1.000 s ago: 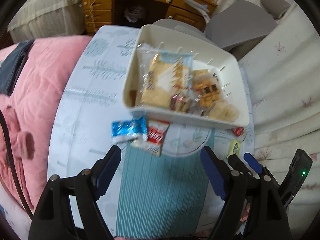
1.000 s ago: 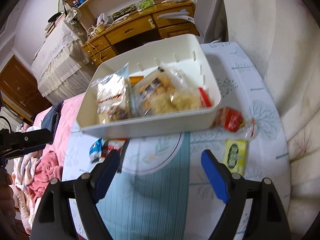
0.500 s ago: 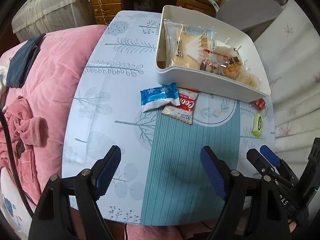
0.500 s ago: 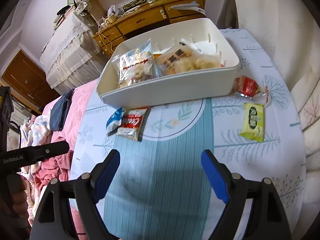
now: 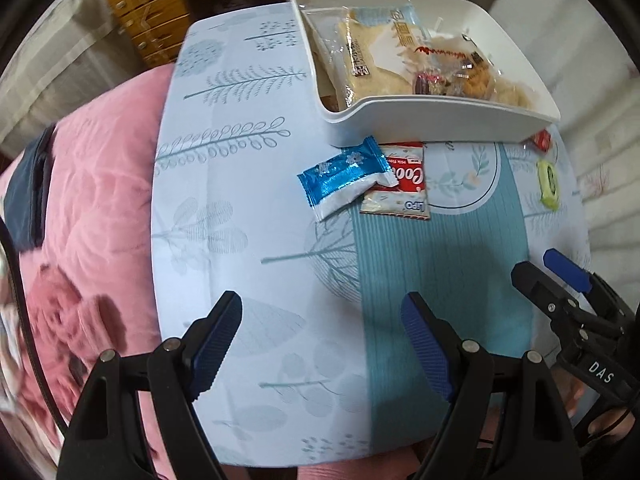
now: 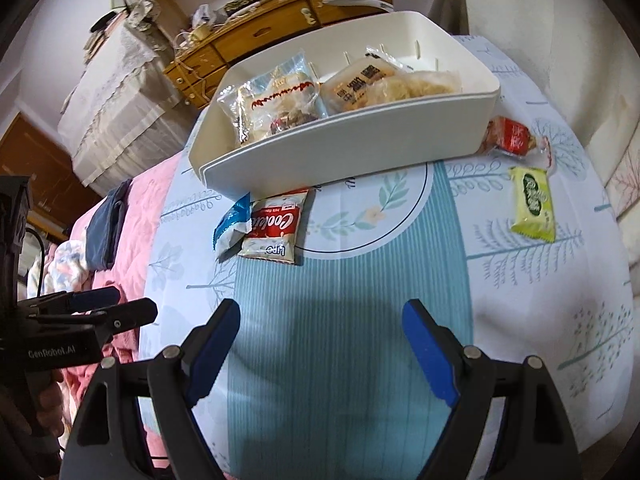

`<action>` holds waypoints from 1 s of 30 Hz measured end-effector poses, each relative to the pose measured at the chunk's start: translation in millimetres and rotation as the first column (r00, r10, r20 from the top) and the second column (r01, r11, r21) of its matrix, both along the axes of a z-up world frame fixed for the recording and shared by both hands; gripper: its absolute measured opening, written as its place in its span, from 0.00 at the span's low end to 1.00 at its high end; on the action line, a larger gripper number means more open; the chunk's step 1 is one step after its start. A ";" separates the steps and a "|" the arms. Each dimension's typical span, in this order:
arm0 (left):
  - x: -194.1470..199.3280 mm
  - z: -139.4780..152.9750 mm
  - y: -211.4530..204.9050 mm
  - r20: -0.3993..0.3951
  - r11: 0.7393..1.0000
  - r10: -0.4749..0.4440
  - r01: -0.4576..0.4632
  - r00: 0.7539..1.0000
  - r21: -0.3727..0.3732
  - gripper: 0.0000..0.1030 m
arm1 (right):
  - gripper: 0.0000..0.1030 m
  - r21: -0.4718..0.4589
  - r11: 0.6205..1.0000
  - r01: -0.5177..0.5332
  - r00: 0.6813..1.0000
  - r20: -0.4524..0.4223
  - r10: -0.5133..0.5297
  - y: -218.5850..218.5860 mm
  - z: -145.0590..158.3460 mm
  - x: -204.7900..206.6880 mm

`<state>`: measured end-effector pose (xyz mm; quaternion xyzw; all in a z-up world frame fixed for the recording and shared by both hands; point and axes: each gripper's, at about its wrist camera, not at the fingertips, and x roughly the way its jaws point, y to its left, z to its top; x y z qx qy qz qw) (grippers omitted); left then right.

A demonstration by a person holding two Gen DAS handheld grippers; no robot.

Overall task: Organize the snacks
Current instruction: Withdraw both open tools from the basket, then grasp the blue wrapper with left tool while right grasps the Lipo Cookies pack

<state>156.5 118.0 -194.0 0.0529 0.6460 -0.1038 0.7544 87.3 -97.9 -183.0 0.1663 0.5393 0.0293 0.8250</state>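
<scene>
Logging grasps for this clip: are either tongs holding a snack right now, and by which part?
Nothing is held. The left tongs and right tongs are both open and empty, above the tablecloth short of the snacks.

Your left tool has two matte black plastic arms, each ending in a bright blue ribbed pad. A round silver screw sits at each arm's pivot, with another farther back. Your right tool is built the same way: black arms, blue ribbed pads, silver screws. From the side, its black body carries white lettering, "DAS". The left tool's body reads "GenRobot.AI" in pale letters. A thin black cable trails from it. Bare skin of your fingers shows beneath the right handle.
</scene>
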 end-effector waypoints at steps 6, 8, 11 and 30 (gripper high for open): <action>19.1 -13.1 5.3 0.055 0.987 -0.153 0.155 0.987 -0.032 0.79 | 0.81 -0.035 0.997 0.070 0.997 -0.022 -0.071 23.8 -13.0 0.8; 25.9 -18.6 4.6 0.077 0.977 -0.207 0.211 0.975 -0.041 0.79 | 0.81 -0.057 0.995 0.084 0.996 -0.024 -0.085 33.5 -17.5 0.3; 35.4 -28.2 2.6 0.092 0.961 -0.261 0.267 0.961 -0.068 0.79 | 0.81 -0.082 0.992 0.095 0.995 -0.017 -0.097 43.8 -22.5 -0.4; 80.8 -85.3 -13.8 0.104 0.920 -0.330 0.344 0.938 -0.186 0.77 | 0.81 -0.290 0.954 0.075 0.991 0.129 -0.039 92.0 -50.0 26.8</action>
